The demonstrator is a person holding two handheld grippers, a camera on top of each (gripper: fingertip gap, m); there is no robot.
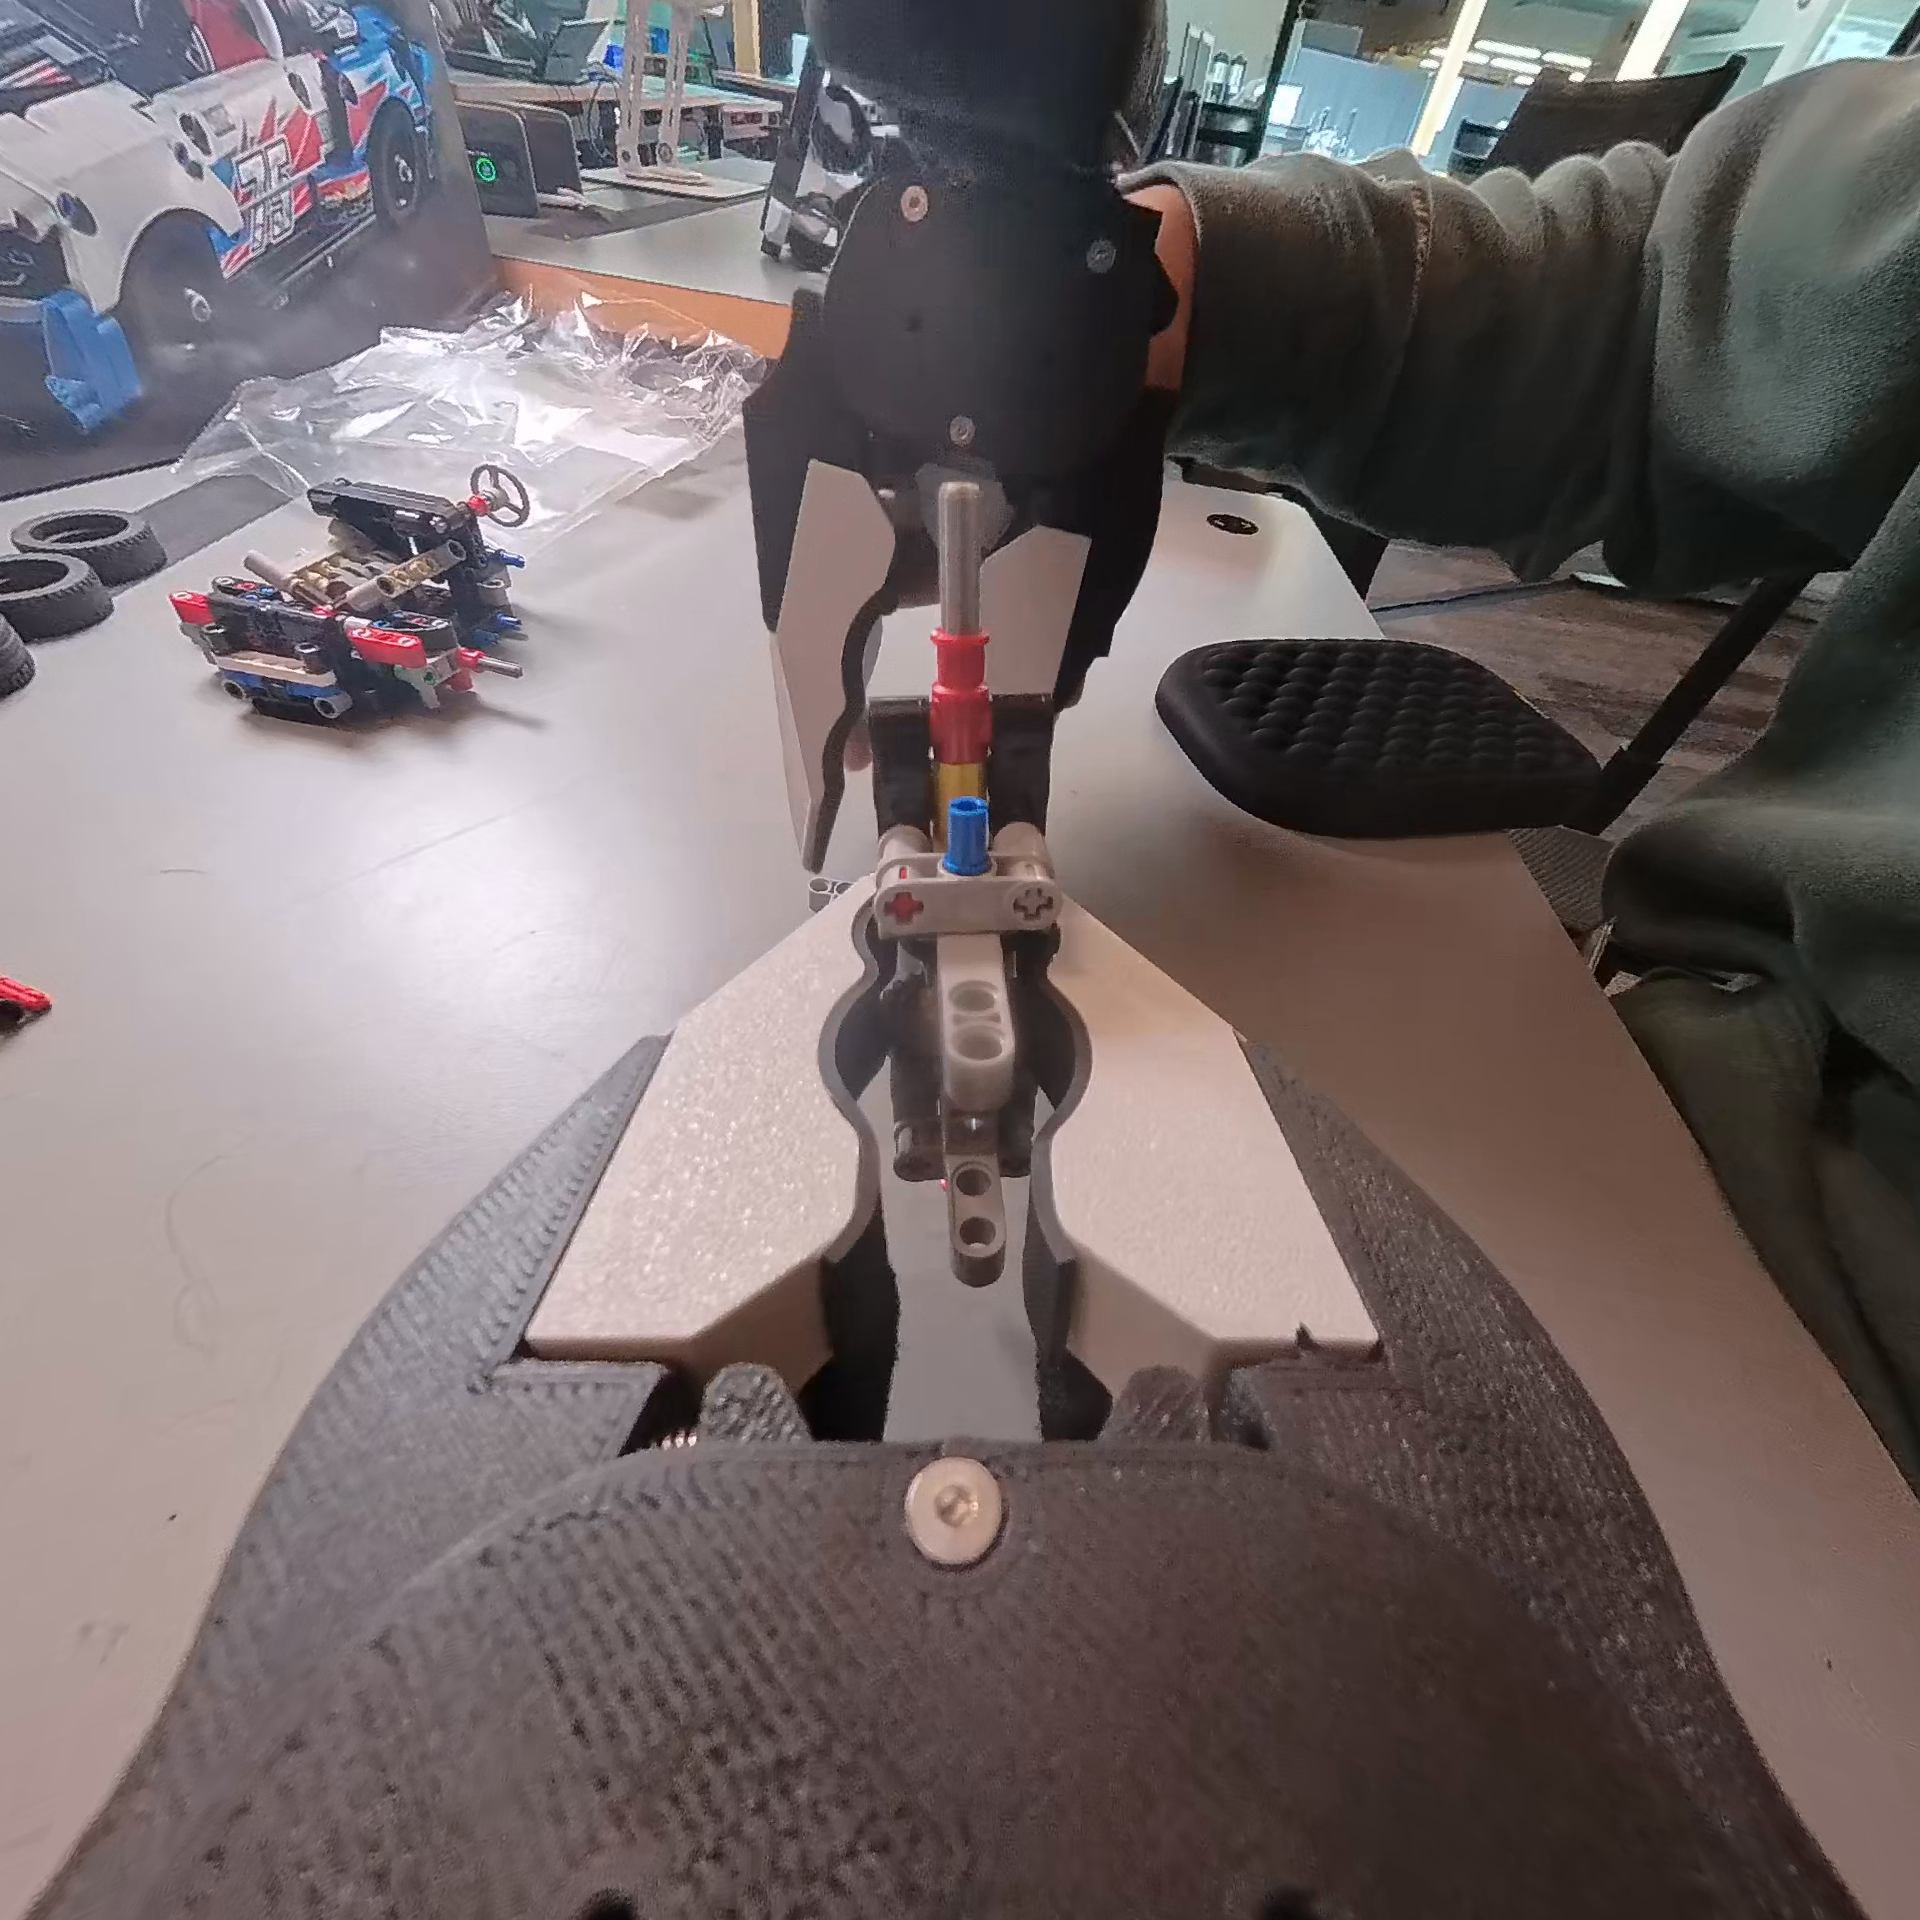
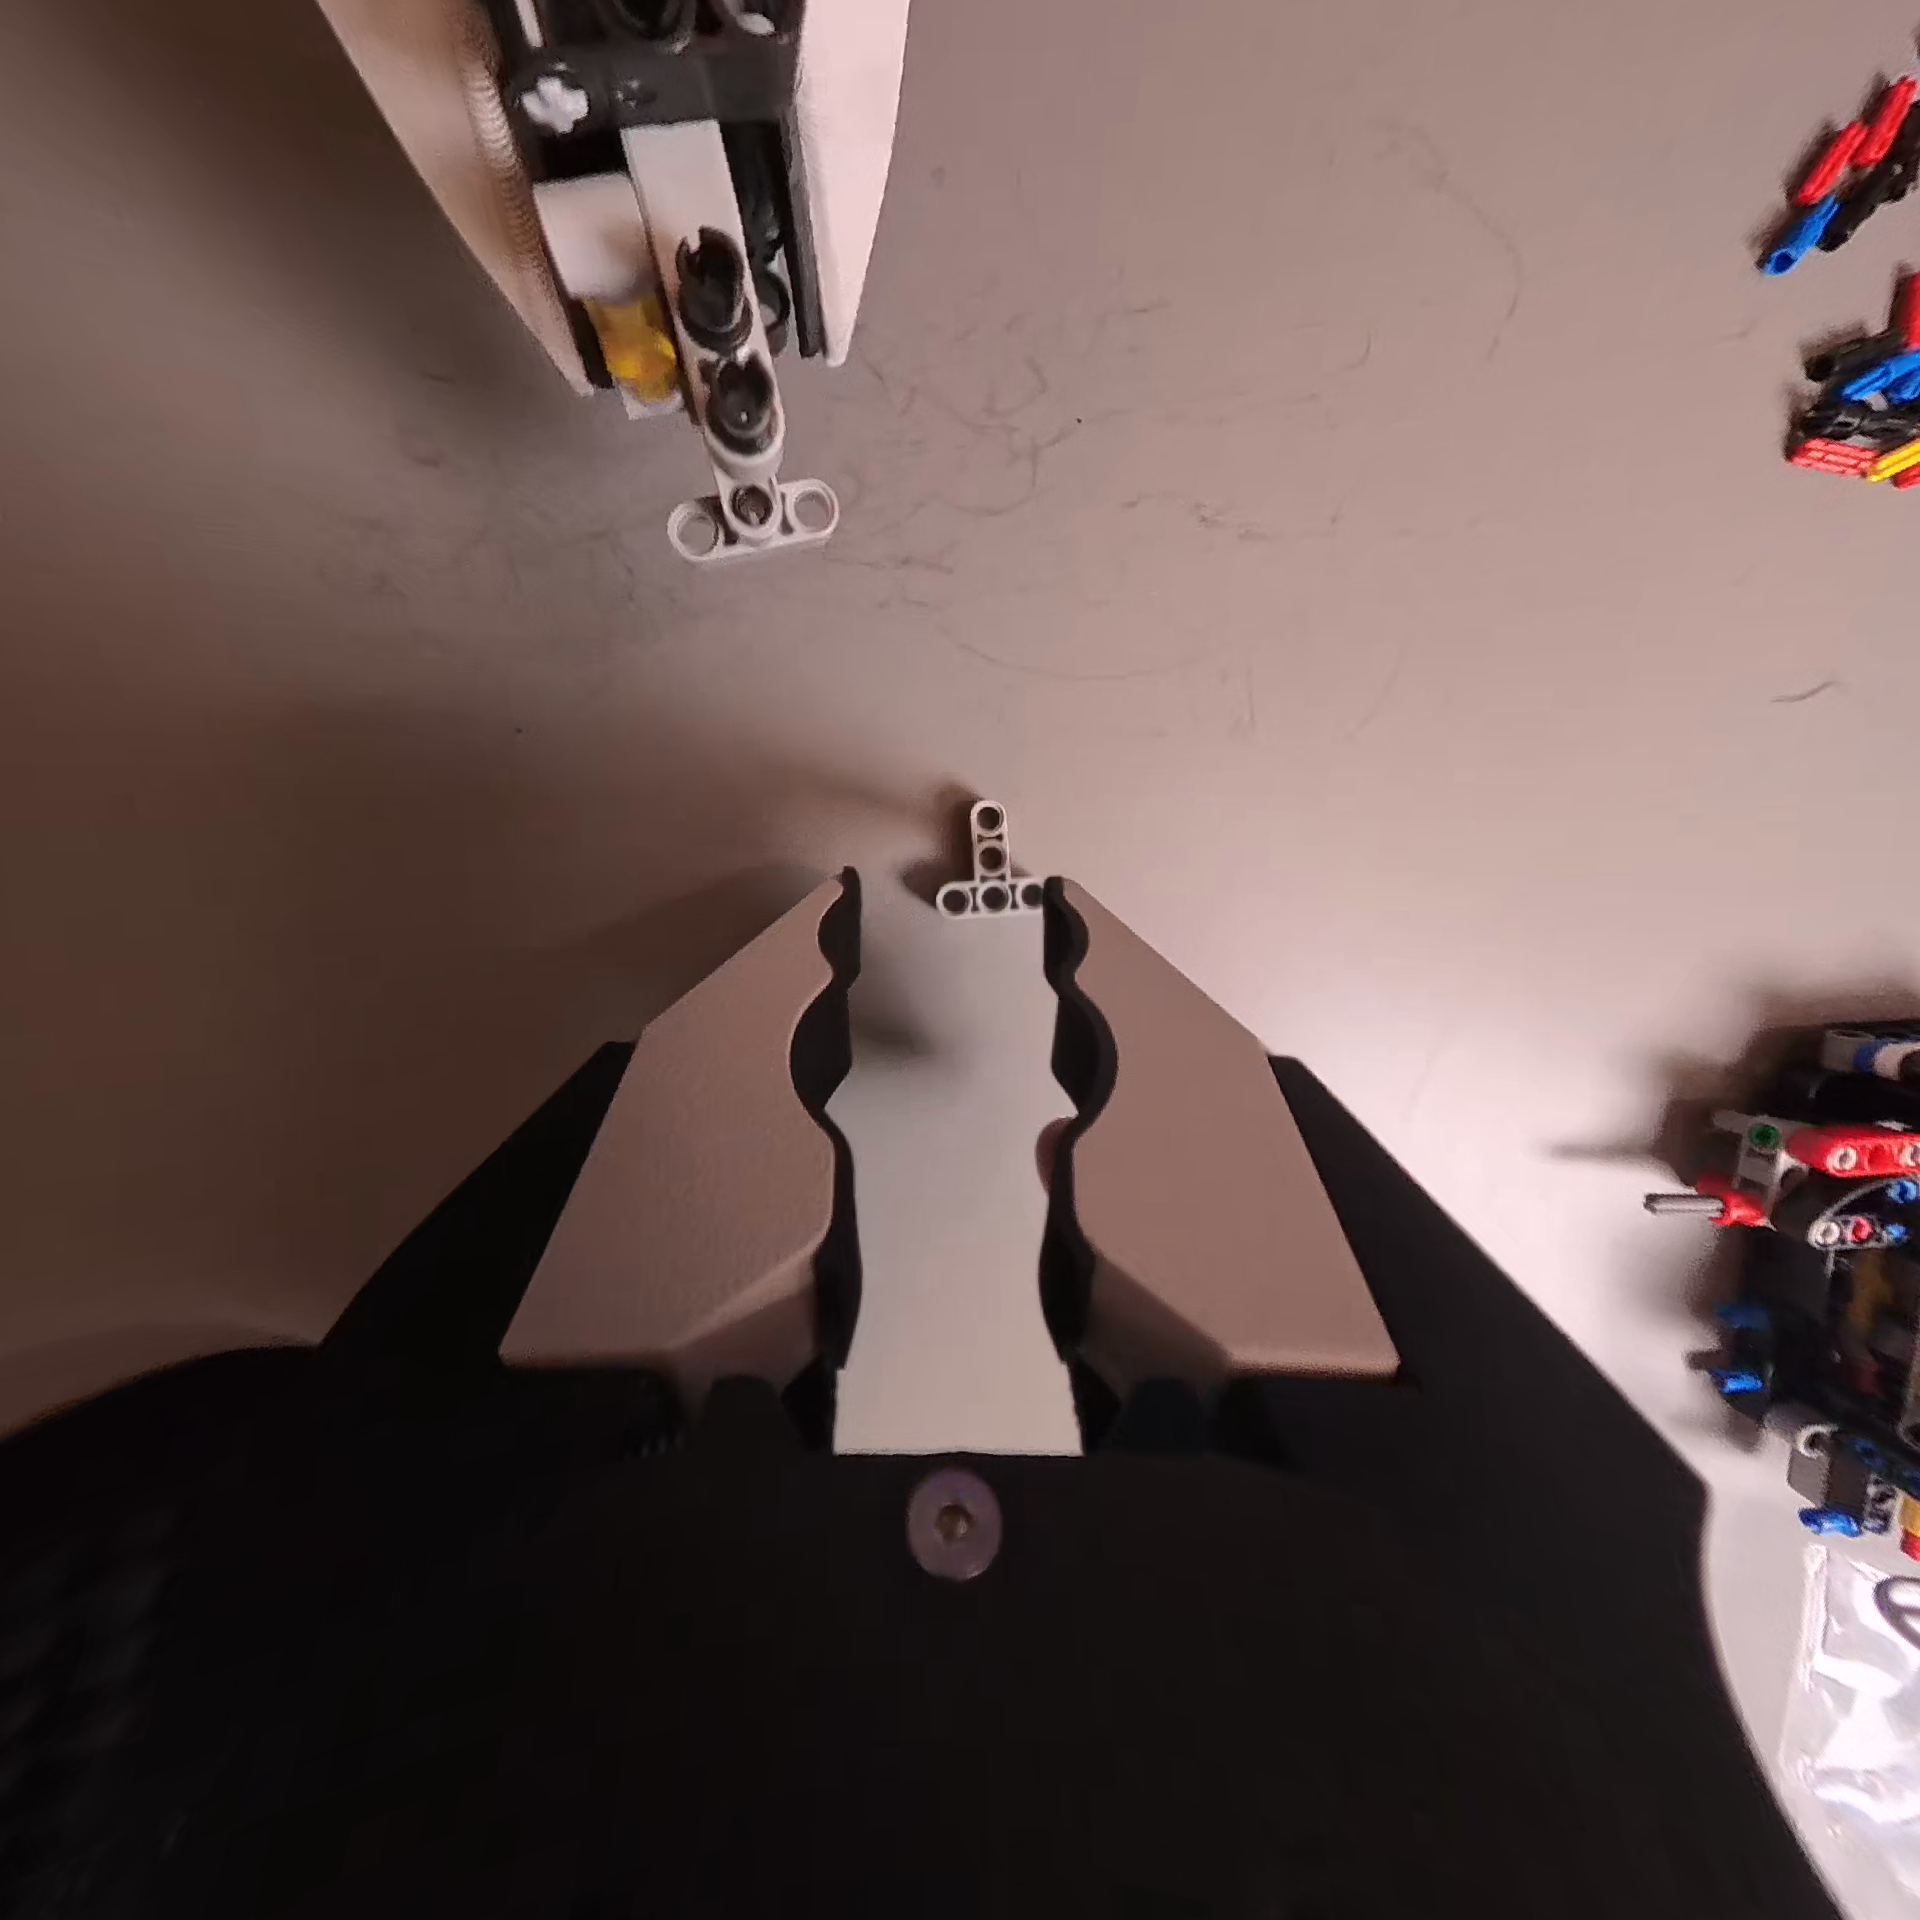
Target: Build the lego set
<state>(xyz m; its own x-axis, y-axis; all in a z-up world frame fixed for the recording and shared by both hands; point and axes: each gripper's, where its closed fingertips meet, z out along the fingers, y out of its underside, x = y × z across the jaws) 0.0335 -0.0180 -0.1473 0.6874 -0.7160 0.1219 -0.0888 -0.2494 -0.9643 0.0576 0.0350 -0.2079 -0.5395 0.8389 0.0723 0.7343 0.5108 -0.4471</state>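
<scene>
Left gripper: the left gripper (image 1: pixel 961 997) is clamped on a small brick build (image 1: pixel 966 997). Both pale fingers (image 1: pixel 727 1122) press on its dark sides.
Brick build: it is made of grey and black toy beams with holes. A short grey bar with cross holes (image 1: pixel 966 899) sits at the fingertips. A blue peg (image 1: pixel 966 826) sticks up from that bar. Past it a yellow tube, a red tube (image 1: pixel 961 696) and a thin grey rod (image 1: pixel 954 551) go on in a line.
Right gripper: the right gripper (image 2: pixel 951 894) points down at the table (image 2: pixel 1351 623). Its two fingers (image 2: pixel 717 1091) are apart and hold nothing.
Small grey T piece: a little grey T-shaped piece (image 2: pixel 989 873) lies flat on the table at the right gripper's tips. One end of its bar is just beside the right-hand fingertip. I cannot tell if they touch. The other fingertip is clear of it.
The two grippers: in the left wrist view the right gripper (image 1: pixel 935 748) hangs just past the brick build, tips down. A hand in a green sleeve (image 1: pixel 1455 312) holds it.
Left side of table: a half-built toy car frame (image 1: pixel 353 603) in black, red and blue sits well apart from the grippers. Black tyres (image 1: pixel 88 540) lie near it.
Farther back: a clear plastic bag (image 1: pixel 468 405) lies flat, and behind it stands a box with a race car picture (image 1: pixel 208 156).
Right side: a black chair armrest (image 1: pixel 1371 727) pokes over the table edge.
</scene>
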